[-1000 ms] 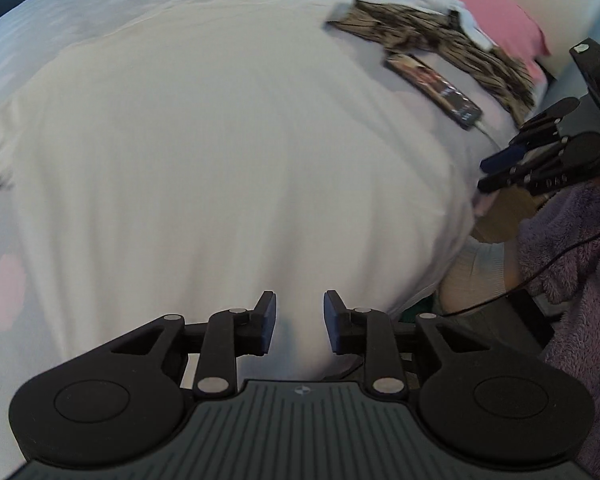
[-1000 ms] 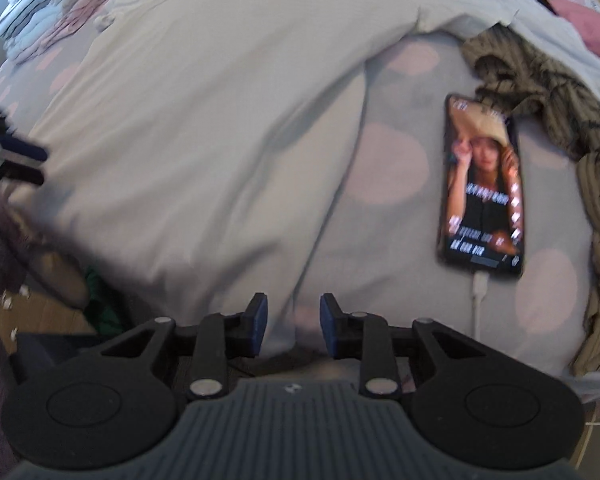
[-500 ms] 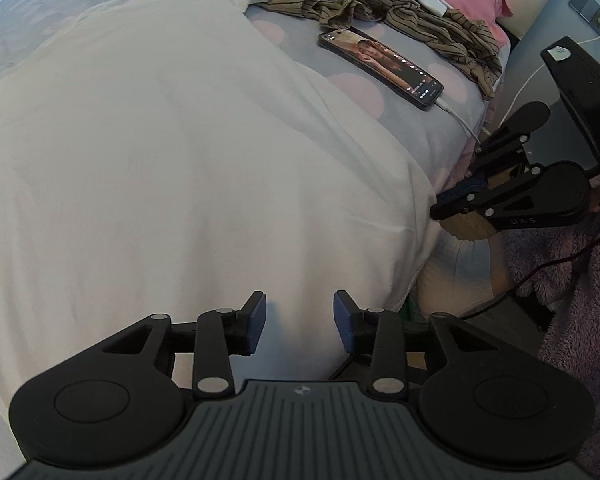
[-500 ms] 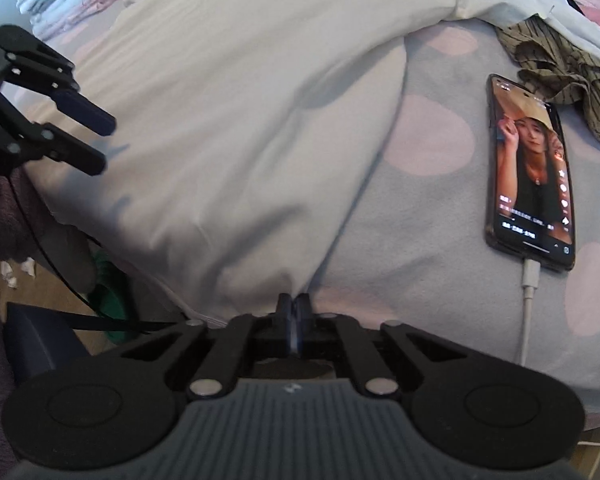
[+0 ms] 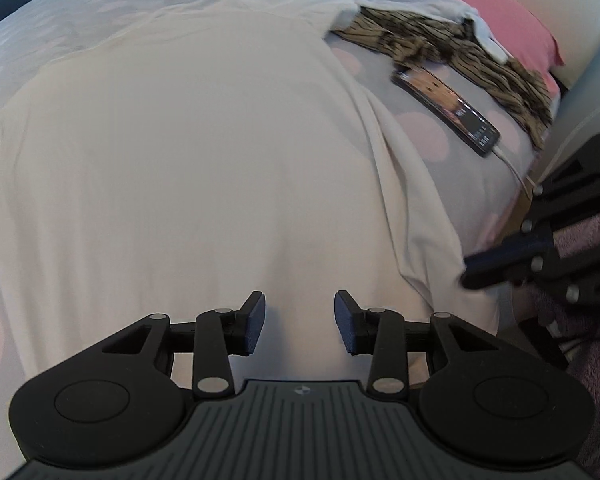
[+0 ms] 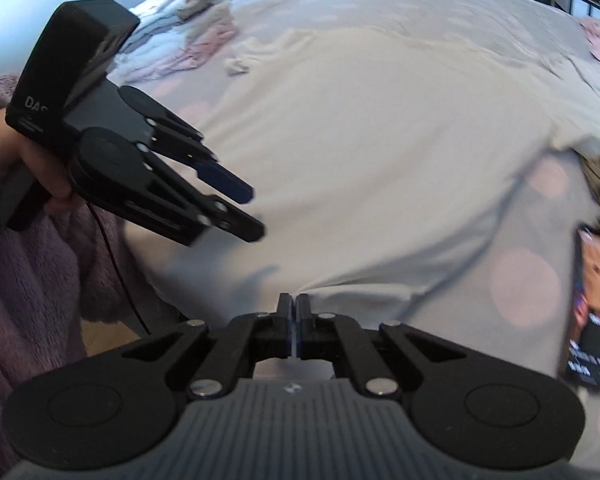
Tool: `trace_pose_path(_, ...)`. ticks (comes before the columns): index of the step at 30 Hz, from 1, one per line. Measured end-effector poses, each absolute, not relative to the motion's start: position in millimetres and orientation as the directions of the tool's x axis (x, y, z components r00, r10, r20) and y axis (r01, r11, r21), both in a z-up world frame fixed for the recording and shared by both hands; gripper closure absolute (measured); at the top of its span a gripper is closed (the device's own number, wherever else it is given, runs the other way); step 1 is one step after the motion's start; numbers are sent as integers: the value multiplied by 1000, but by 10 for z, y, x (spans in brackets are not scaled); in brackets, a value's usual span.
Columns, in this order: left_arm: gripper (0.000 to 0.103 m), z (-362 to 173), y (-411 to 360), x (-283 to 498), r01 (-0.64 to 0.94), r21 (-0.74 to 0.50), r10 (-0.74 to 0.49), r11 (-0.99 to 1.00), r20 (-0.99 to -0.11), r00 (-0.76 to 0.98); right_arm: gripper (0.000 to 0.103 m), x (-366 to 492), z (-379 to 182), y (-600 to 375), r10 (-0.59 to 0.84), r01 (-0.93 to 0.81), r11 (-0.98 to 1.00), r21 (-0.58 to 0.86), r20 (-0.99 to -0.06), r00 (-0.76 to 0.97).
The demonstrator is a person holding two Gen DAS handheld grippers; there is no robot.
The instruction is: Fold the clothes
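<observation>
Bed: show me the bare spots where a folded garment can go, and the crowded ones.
Free: a narrow strip of dotted bedspread between the white garment and the phone; wide bare bedspread beyond the garment's far edge. Crowded: the striped garment behind the phone, the clothes pile at the far left corner.

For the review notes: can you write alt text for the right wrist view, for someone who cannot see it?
The right gripper, jaws shut, pinches the near hem of a cream garment spread across a spotted bed. The left gripper, held by a hand in a fuzzy lilac sleeve, hovers open at left; a lit phone lies at right.
</observation>
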State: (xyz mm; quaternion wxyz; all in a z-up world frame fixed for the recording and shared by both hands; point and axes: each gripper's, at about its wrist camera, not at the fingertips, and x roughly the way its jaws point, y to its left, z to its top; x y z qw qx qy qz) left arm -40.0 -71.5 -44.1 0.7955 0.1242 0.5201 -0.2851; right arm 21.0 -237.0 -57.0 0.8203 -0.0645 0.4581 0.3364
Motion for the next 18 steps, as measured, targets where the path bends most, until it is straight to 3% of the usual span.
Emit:
trace_pose_path(7, 67, -411, -375, -327, 446, -117, -297, 887, -884, 360, 95, 377, -734, -1923, 526, -660, 715, 229, -798, 294)
trace_pose_path(11, 67, -402, -331, -362, 453, -137, -321, 881, -876, 360, 77, 285, -721, -2003, 514, -661, 717, 222, -809, 286)
trace_pose_path(18, 67, -367, -433, -555, 552, -165, -386, 817, -868, 313, 76, 63, -583, -2407, 481, -596, 776, 209, -807, 342)
